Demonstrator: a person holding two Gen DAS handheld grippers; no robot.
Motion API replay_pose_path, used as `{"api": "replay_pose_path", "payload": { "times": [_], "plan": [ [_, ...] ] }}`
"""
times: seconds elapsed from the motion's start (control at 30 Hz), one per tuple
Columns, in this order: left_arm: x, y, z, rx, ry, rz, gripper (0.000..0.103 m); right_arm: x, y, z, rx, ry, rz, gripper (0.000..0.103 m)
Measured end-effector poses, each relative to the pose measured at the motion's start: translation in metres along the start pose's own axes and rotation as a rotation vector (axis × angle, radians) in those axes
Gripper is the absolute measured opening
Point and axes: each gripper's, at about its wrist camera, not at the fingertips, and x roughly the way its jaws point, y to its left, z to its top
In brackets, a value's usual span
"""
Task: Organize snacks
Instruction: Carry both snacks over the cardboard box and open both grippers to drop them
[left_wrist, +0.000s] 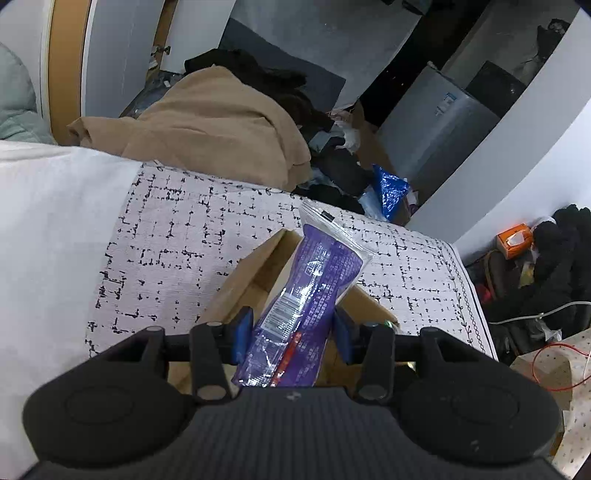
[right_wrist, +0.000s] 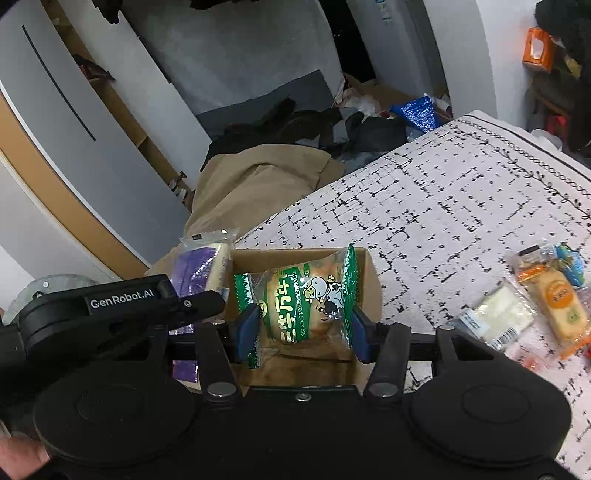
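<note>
My left gripper (left_wrist: 291, 334) is shut on a purple snack packet (left_wrist: 314, 280) and holds it tilted above an open cardboard box (left_wrist: 251, 273) on the patterned bed cover. My right gripper (right_wrist: 301, 330) is shut on a green-and-white bun packet (right_wrist: 306, 302) with a cow picture, held over the same cardboard box (right_wrist: 364, 288). The left gripper with the purple packet (right_wrist: 199, 269) shows at the box's left side in the right wrist view.
Several loose snack packets (right_wrist: 532, 310) lie on the black-and-white bed cover (right_wrist: 443, 206) to the right of the box. A tan blanket (left_wrist: 221, 125) and dark clothes pile up beyond the bed edge. An orange tissue box (left_wrist: 513, 240) sits on the far right.
</note>
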Motion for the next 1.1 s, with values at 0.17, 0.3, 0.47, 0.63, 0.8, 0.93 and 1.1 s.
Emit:
{"api": "replay_pose_path", "payload": {
  "times": [0.17, 0.3, 0.47, 0.63, 0.8, 0.93, 1.1],
  "plan": [
    [0.006, 0.001, 0.003, -0.003, -0.002, 0.013, 0.047, 0.006, 0.001, 0.004, -0.014, -0.018, 0.011, 0.056],
    [0.005, 0.004, 0.008, -0.007, -0.024, 0.038, 0.054, 0.006, -0.001, 0.005, -0.017, -0.031, 0.000, 0.068],
    [0.003, 0.006, 0.005, -0.029, -0.012, 0.036, 0.071, -0.007, -0.010, 0.002, 0.008, -0.038, -0.027, 0.076],
    [0.000, 0.001, 0.002, -0.031, -0.007, 0.049, 0.087, -0.027, -0.017, -0.005, 0.007, -0.038, -0.070, 0.083],
    [0.000, -0.007, -0.006, -0.012, 0.020, 0.048, 0.087, -0.052, -0.030, -0.013, 0.015, -0.064, -0.132, 0.094],
    [-0.008, -0.016, -0.011, 0.018, 0.004, 0.029, 0.088, -0.071, -0.043, -0.019, 0.038, -0.087, -0.172, 0.097],
    [-0.016, -0.025, -0.018, 0.036, 0.004, 0.003, 0.088, -0.092, -0.060, -0.028, 0.062, -0.097, -0.220, 0.099]
  ]
}}
